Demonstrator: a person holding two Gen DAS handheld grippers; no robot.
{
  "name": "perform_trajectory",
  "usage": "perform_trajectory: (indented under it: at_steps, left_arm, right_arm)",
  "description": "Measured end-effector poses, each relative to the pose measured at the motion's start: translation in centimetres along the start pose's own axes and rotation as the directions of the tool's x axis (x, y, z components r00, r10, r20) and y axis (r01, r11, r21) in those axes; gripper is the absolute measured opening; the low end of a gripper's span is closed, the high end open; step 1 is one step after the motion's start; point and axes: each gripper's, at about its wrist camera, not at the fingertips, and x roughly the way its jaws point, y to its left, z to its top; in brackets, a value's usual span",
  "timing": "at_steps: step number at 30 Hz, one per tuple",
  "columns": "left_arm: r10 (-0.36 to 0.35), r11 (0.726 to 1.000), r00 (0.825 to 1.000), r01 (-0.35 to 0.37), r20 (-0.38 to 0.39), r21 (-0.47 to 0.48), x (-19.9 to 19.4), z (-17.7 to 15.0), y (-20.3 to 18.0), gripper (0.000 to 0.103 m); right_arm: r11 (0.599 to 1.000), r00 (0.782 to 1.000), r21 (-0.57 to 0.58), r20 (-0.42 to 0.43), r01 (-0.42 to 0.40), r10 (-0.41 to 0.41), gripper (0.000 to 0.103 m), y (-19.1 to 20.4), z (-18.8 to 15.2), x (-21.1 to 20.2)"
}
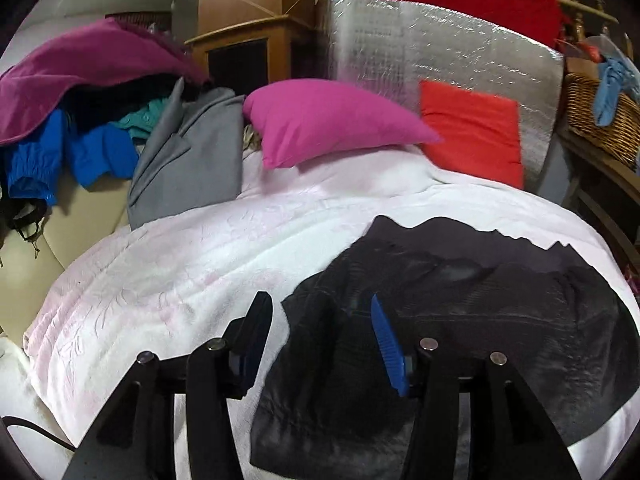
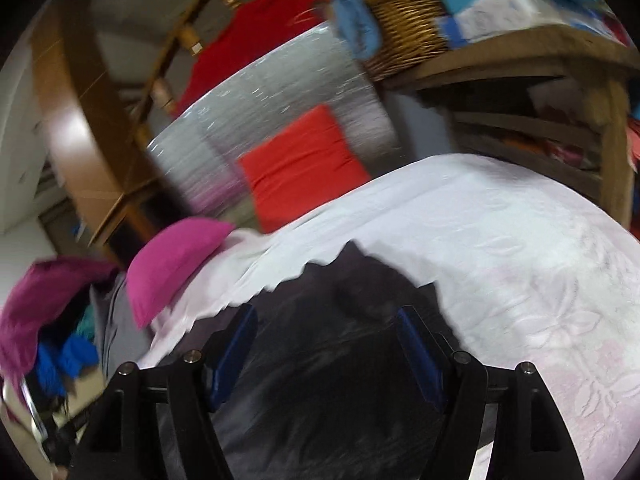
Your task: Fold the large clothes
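Note:
A dark, black-grey garment (image 1: pixel 460 300) lies spread flat on the white and pale pink bedspread (image 1: pixel 180 264), its far edge jagged. My left gripper (image 1: pixel 318 302) hovers over the garment's left edge, jaws apart and nothing pinched between the blue pads. In the right wrist view the same garment (image 2: pixel 328 380) fills the lower middle on the bedspread (image 2: pixel 500 240). My right gripper (image 2: pixel 326 314) stands above the garment, open and holding nothing. That view is blurred.
A magenta pillow (image 1: pixel 328 120) and a red cushion (image 1: pixel 472 132) lean on a silver foil mat (image 1: pixel 440 48) at the head of the bed. Piled clothes (image 1: pixel 80 120) and a grey garment (image 1: pixel 188 160) lie left. A wicker basket (image 1: pixel 600 120) sits on wooden shelves (image 2: pixel 520 60) right.

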Motion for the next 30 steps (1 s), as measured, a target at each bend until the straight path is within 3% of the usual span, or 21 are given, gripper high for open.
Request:
perform_trajectory:
  at_steps: [1, 3, 6, 15, 22, 26, 29, 30]
  left_arm:
    - [-0.005, 1.0, 1.0, 0.005, 0.004, 0.006, -0.1, 0.0, -0.2, 0.053]
    - [-0.008, 1.0, 1.0, 0.008, 0.018, 0.023, -0.5, -0.1, -0.7, 0.053]
    - [-0.005, 0.999, 1.0, 0.004, 0.026, 0.037, -0.8, -0.3, -1.5, 0.053]
    - [-0.011, 0.996, 1.0, 0.009, 0.025, 0.087, -0.2, -0.4, -3.3, 0.053]
    - [0.003, 0.993, 1.0, -0.005, 0.016, 0.114, 0.2, -0.8, -4.1, 0.053]
    - [-0.004, 0.992, 1.0, 0.006, -0.017, 0.127, 0.7, -1.2, -4.5, 0.053]
    - [-0.043, 0.993, 0.994, 0.053, -0.101, 0.106, 1.8, -1.7, -4.4, 0.069]
    - [-0.052, 0.993, 0.991, 0.064, -0.123, 0.095, 2.1, -1.9, -4.3, 0.069]
  right_arm:
    - [1.0, 1.0, -0.01, -0.02, -0.008, 0.008, 0.072, 0.4, -0.4, -0.2]
    - [0.999, 0.997, -0.035, -0.065, -0.031, 0.029, 0.056, 1.6, -1.2, 0.7]
    - [0.996, 0.99, -0.09, -0.143, -0.022, 0.009, 0.042, 2.9, -2.5, 2.8]
    - [0.992, 0.937, -0.1, -0.333, 0.077, -0.107, 0.04, 2.1, -5.0, 9.1]
    - [0.992, 0.93, -0.109, -0.354, 0.061, -0.096, 0.04, 1.8, -4.7, 10.1]
    - [0.998, 0.941, -0.054, -0.336, 0.032, -0.048, 0.04, 1.5, -4.1, 9.0]
    - [0.999, 0.953, -0.031, -0.304, 0.01, -0.019, 0.04, 1.1, -3.6, 7.9]
    - [1.0, 0.956, -0.027, -0.293, -0.003, -0.005, 0.04, 1.0, -3.4, 7.5]
